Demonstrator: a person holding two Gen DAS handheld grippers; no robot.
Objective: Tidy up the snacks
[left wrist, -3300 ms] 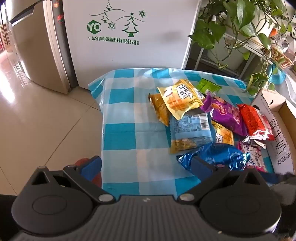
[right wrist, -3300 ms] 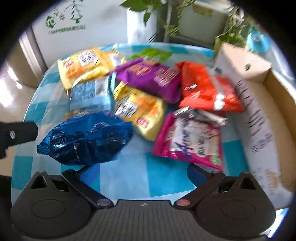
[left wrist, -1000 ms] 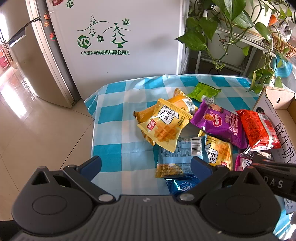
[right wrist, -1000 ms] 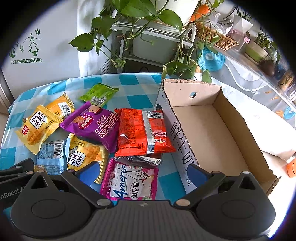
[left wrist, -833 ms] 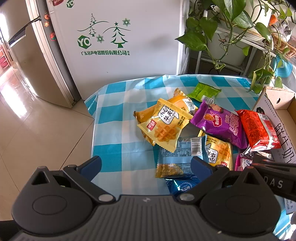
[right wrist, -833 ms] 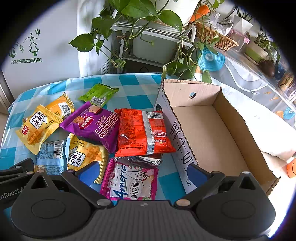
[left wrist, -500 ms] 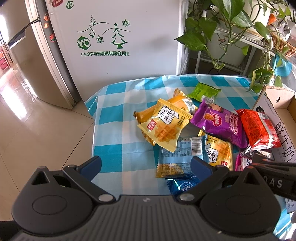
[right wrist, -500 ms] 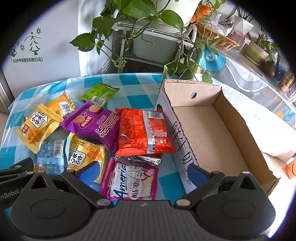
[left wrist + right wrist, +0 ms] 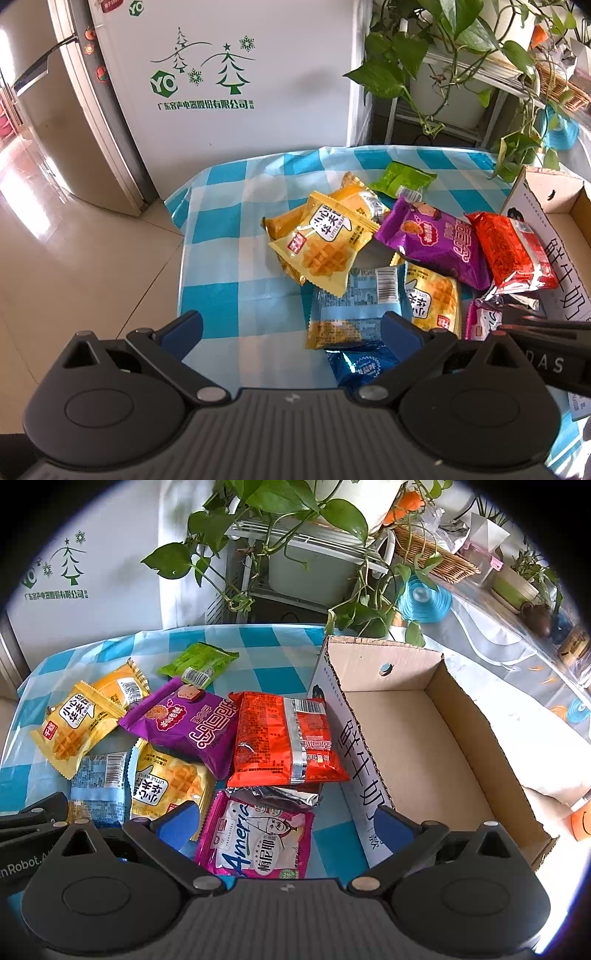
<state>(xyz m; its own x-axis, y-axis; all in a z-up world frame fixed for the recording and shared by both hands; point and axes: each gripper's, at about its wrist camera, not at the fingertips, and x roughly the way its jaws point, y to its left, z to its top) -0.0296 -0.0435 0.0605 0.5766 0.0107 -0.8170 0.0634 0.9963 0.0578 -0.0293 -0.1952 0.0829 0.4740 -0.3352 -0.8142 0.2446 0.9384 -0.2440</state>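
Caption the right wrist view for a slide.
Open right gripper above pink snack packet, empty cardboard box alongside.

A white fridge (image 9: 236, 70) with green printed trees stands behind the bench (image 9: 236, 221) — its cloth checked blue and white. Trailing pothos (image 9: 273, 502) hangs over a white rack (image 9: 306, 546); a wicker basket (image 9: 436, 550) sits further right — tiled floor (image 9: 74, 266) to the left.

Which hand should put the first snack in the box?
Probably the right gripper. It is open, with the pink packet between its fingers and the empty box just to the right. The left gripper, also open, sits farther from the box.
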